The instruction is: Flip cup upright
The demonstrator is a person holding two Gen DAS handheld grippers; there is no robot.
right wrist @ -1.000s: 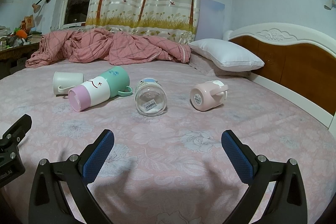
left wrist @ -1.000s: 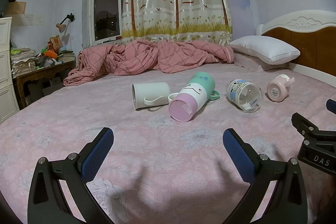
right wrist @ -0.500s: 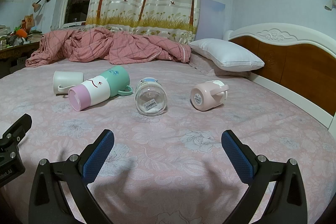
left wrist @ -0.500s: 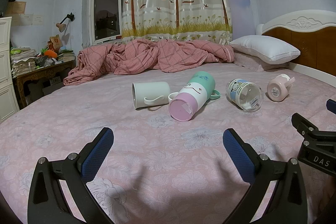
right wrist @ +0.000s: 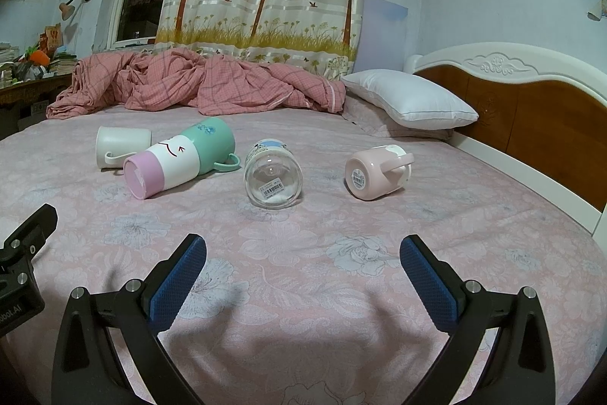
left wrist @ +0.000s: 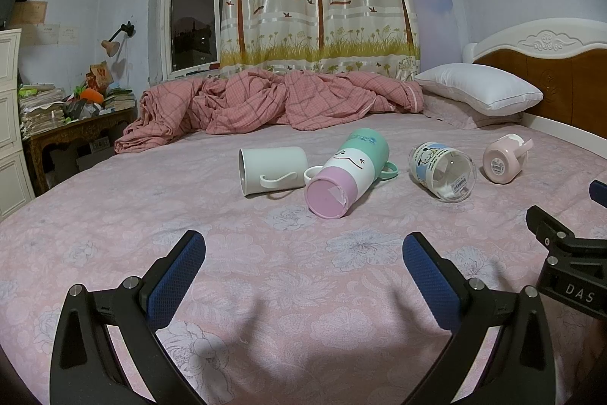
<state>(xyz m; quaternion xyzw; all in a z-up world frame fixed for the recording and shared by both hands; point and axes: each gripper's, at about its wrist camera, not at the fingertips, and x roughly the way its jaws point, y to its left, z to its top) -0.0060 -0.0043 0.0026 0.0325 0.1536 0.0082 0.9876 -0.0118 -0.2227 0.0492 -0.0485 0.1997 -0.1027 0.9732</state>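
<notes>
I have both tools low over the pink flowered bed, side by side and pointing at a row of four cups lying on their sides. My left hand-held gripper has its blue pads spread wide with nothing between them, and my right hand-held gripper is spread just the same, also empty.

From my left, the row starts with a white mug, its mouth facing left and its handle toward me. Touching it is a tall cup in pink, white and green with its pink base turned my way. Near that, apart from it, lies a clear glass cup with a barcode sticker on its base. Farthest right, well apart, is a small pink mug, base toward me and handle up.

Behind the cups a rumpled pink checked blanket is heaped along the far edge, and a white pillow lies by the headboard.
</notes>
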